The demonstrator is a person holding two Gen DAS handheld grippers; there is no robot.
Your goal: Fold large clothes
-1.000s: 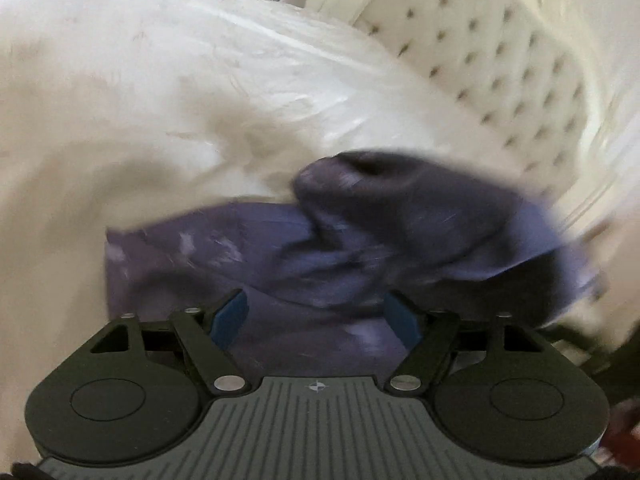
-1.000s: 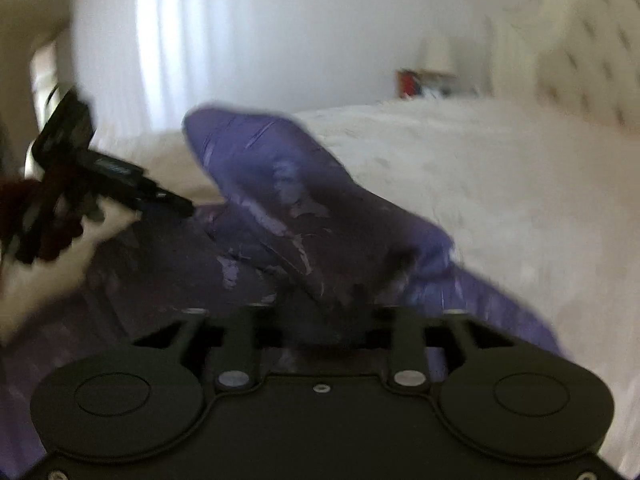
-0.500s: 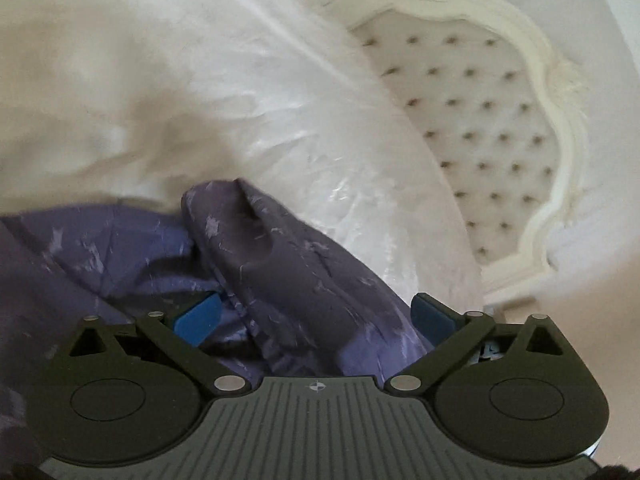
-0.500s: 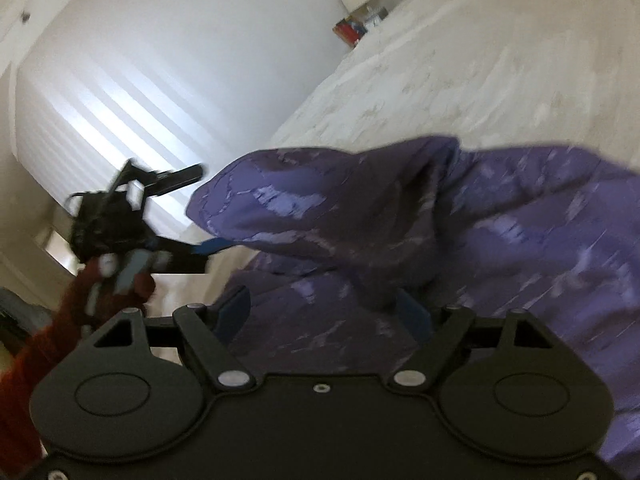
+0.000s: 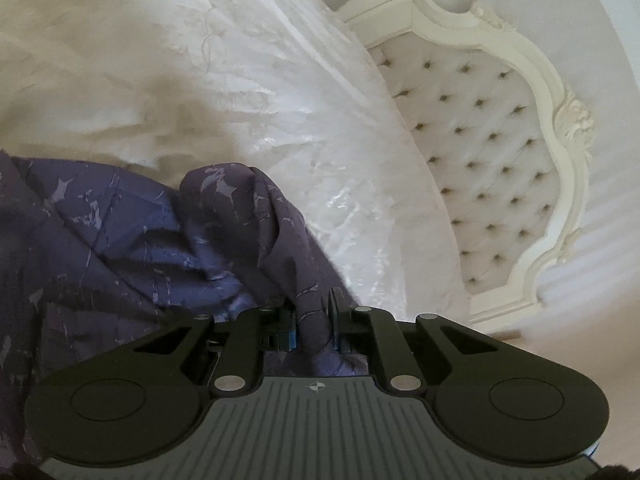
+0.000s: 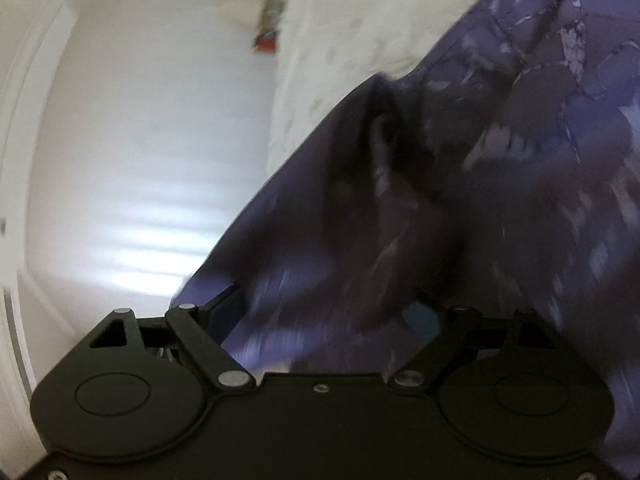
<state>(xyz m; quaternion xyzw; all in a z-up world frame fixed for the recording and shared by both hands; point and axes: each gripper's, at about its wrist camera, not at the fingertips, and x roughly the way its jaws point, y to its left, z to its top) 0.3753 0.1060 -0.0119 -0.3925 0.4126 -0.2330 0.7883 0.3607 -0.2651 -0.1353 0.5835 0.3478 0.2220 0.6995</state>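
White bedding fills the background, bounded by a tufted cream headboard with a carved frame. On that bedding, on the side away from the headboard, a purple patterned garment lies bunched and creased; no flat fold or squared edge can be made out, so the folding is judged to be at an early stage, with spreading and every fold left to be done.

A ridge of the garment is pinched by the left gripper, whose jaws are drawn narrow around the cloth, on the garment's edge nearest the headboard. The tool is angled down over the bed.

In the blurred right wrist view, the garment is draped across the right gripper; its jaws are set wide, with cloth lying between them but not clamped. The tool is tilted toward a pale wall.
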